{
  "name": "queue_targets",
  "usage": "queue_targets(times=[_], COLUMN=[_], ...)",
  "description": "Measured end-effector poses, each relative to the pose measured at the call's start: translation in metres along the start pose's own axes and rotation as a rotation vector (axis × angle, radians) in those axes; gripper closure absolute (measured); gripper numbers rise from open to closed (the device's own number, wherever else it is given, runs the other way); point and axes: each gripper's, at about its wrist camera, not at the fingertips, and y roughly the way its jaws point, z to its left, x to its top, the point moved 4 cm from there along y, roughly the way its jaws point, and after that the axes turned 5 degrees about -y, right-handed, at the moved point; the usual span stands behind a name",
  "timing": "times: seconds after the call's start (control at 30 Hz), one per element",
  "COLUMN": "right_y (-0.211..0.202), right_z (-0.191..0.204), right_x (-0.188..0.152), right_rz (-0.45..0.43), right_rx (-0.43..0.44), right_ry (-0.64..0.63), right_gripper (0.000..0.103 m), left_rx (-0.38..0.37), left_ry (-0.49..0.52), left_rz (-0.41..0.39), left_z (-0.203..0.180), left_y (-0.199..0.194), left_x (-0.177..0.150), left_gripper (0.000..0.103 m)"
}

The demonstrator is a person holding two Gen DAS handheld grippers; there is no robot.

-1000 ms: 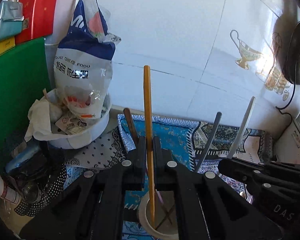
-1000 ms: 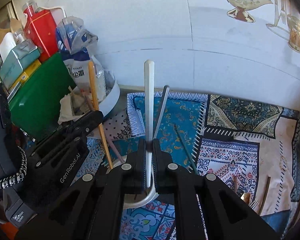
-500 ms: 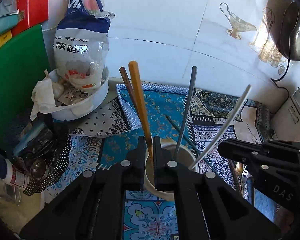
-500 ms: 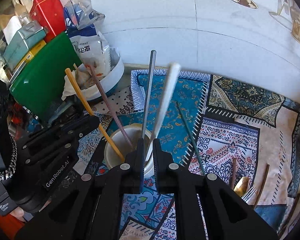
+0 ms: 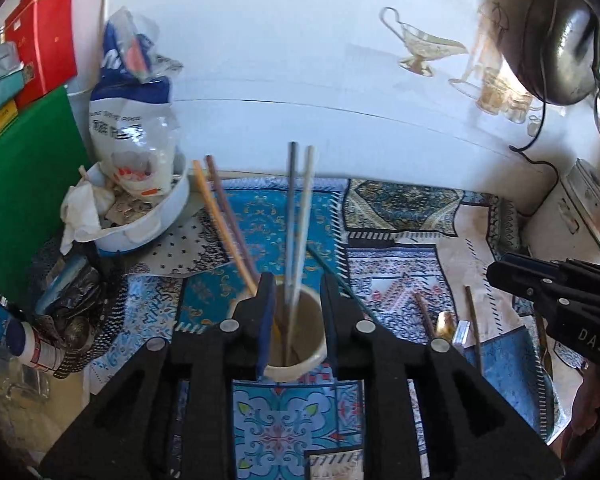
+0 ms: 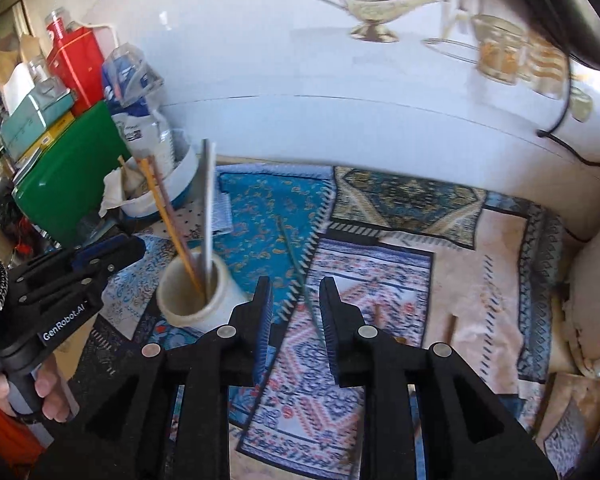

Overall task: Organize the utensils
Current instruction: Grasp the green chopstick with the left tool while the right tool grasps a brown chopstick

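Note:
A cream holder cup (image 5: 300, 354) (image 6: 198, 294) stands on the patterned mat and holds several chopsticks: orange (image 5: 220, 220), brown (image 5: 226, 204), grey (image 5: 291, 216) and white (image 5: 305, 208). My left gripper (image 5: 298, 300) is open and empty just above the cup. My right gripper (image 6: 294, 300) is open and empty to the right of the cup, over a dark green chopstick (image 6: 298, 262) lying on the mat. More utensils (image 5: 446, 320) lie on the mat to the right.
A white bowl (image 5: 140, 232) with a plastic bag, a green board (image 5: 20, 184) and boxes crowd the left. A tiled wall (image 5: 300, 60) runs behind. A white appliance (image 5: 572, 216) and a hanging pan (image 5: 556, 40) are at the right.
Both grippers let go of their chopsticks, orange on the left and white on the right, which now stand in the cup. Both opened and drew back; the right one shifted right.

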Motion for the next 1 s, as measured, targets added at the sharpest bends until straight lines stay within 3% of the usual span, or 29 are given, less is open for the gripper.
queue_targets(times=[0.17,0.3,0.57,0.8,0.93,1.0], right_y=[-0.011,-0.010,0.006,0.032,0.045,0.051], right_z=[-0.037,-0.067,-0.107,-0.132,-0.132,-0.130], right_x=[-0.017,-0.037,-0.082,-0.127,-0.144,-0.149], right_rz=[0.010,0.041,0.147,0.265,0.311,0.325], right_rx=[-0.062,-0.091,-0.115,-0.133,-0.119,-0.090], right_ry=[0.040,0.078,0.129,0.171,0.173,0.177], right_gripper=[0.079,0.075,0.074,0.071,0.071,0.071], left_rx=[-0.040,-0.061,-0.008,0.071,0.070,0.077], left_ry=[0.050,0.082,0.080,0.020,0.014,0.021], left_rz=[0.055,0.146,0.329,0.364,0.381,0.369], left_z=[-0.044,-0.077,-0.107,-0.099,-0.098,-0.098], left_y=[0.021,0.055,0.138,0.176,0.184,0.184], left_x=[-0.009,-0.028,-0.074,-0.083,-0.087,-0.088], left_gripper=[0.077,0.077,0.077,0.077,0.089,0.091])
